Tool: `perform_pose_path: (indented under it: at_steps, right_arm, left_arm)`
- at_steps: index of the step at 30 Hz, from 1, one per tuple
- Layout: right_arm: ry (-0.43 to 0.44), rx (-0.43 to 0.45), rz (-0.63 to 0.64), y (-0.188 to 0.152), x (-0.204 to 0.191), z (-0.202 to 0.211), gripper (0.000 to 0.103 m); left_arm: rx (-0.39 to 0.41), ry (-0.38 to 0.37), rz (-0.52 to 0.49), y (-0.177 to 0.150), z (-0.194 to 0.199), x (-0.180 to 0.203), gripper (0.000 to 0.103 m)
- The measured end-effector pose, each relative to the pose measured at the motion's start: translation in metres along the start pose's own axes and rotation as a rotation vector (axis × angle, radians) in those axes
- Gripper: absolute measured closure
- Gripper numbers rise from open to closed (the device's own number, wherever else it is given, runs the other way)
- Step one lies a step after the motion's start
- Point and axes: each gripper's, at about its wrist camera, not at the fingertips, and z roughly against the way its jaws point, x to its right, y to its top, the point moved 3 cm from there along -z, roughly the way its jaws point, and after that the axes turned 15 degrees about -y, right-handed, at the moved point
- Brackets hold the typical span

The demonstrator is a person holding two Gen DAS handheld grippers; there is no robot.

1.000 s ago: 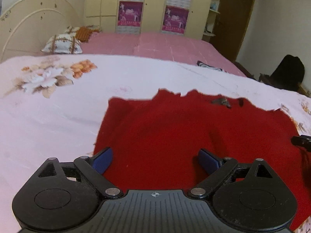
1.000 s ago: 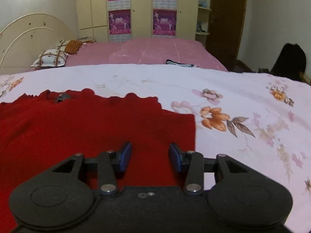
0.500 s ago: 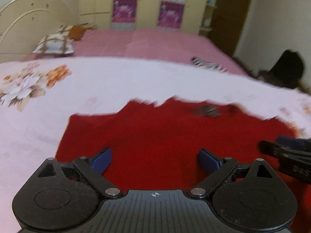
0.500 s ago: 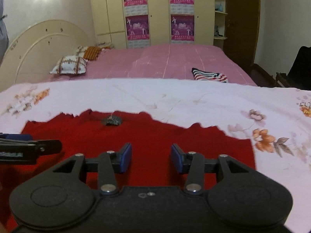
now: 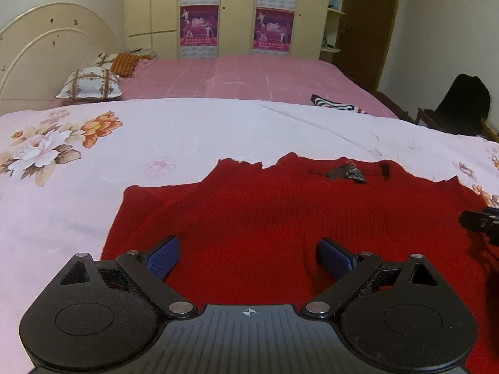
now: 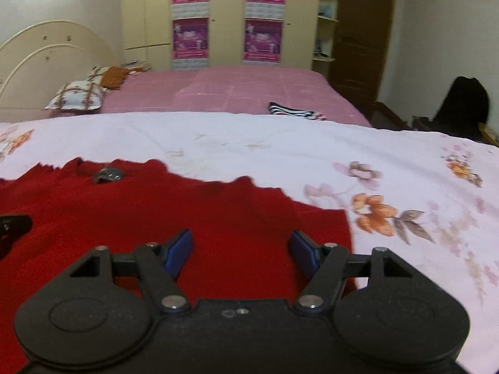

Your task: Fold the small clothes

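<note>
Left wrist: left gripper (image 5: 248,257) spread wide, empty, low over red sweater (image 5: 280,215) lying flat on floral sheet (image 5: 187,137). Collar and dark tag (image 5: 346,174) at far edge. Advisable: pinch near hem corners, both sides level, before lifting.

Right wrist: right gripper (image 6: 240,251) opening, about halfway, nothing between the pads; sweater's right edge just beside it. Advisable: catch one layer only (knit bunches easily). Striped garment (image 6: 293,111) on pink bed beyond. No containers in sight
</note>
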Motion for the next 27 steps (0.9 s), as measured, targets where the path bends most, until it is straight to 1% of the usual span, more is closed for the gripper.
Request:
perform_pose_path:
  at_steps: [1,2,5,7,10,11,12,13,14,15,16,17,20,25,27]
  right_arm:
    - [0.014,0.005,-0.016,0.001,0.000,0.008,0.053]
    - [0.029,0.012,-0.019,0.000,0.000,0.012,0.058]
    - [0.088,0.046,0.001,0.000,-0.010,0.037,0.062]
    - [0.128,0.064,0.016,-0.003,-0.021,0.052,0.062]
    - [0.173,0.069,0.056,-0.011,-0.041,0.065,0.063]
    - [0.180,0.068,0.077,-0.015,-0.048,0.068,0.066]
    - [0.176,0.068,0.100,-0.017,-0.054,0.068,0.066]
    - [0.157,0.072,0.137,-0.022,-0.059,0.067,0.066]
    - [0.131,0.064,0.164,-0.026,-0.061,0.062,0.066]
    - [0.106,0.055,0.177,-0.030,-0.059,0.057,0.066]
    - [0.090,0.059,0.174,-0.033,-0.052,0.052,0.064]
    - [0.082,0.061,0.158,-0.034,-0.043,0.049,0.062]
    - [0.067,0.030,0.094,-0.034,-0.018,0.044,0.061]
    - [0.045,0.000,0.052,-0.034,-0.007,0.043,0.061]
    - [0.049,0.004,0.028,-0.032,-0.008,0.053,0.061]
  left_arm:
    - [0.006,0.006,0.004,0.000,0.004,0.001,0.008]
    - [0.016,0.008,0.007,0.000,0.010,0.004,0.008]
    - [0.054,-0.027,-0.017,-0.002,0.030,0.015,0.008]
    - [0.061,-0.054,-0.040,-0.006,0.040,0.025,0.008]
    - [0.030,-0.080,-0.043,-0.017,0.041,0.033,0.008]
    - [0.017,-0.074,-0.049,-0.022,0.038,0.034,0.008]
    - [0.009,-0.062,-0.056,-0.027,0.036,0.033,0.008]
    - [-0.006,-0.046,-0.055,-0.032,0.032,0.029,0.008]
    - [-0.009,-0.045,-0.047,-0.036,0.031,0.025,0.008]
    - [0.008,-0.054,-0.039,-0.038,0.033,0.020,0.008]
    - [0.008,-0.049,-0.043,-0.039,0.035,0.019,0.008]
    - [0.005,-0.048,-0.043,-0.040,0.038,0.018,0.008]
    - [0.006,-0.040,-0.038,-0.044,0.046,0.015,0.008]
    - [0.002,-0.016,-0.037,-0.052,0.060,0.011,0.008]
    - [0.006,-0.008,-0.045,-0.054,0.067,0.008,0.008]
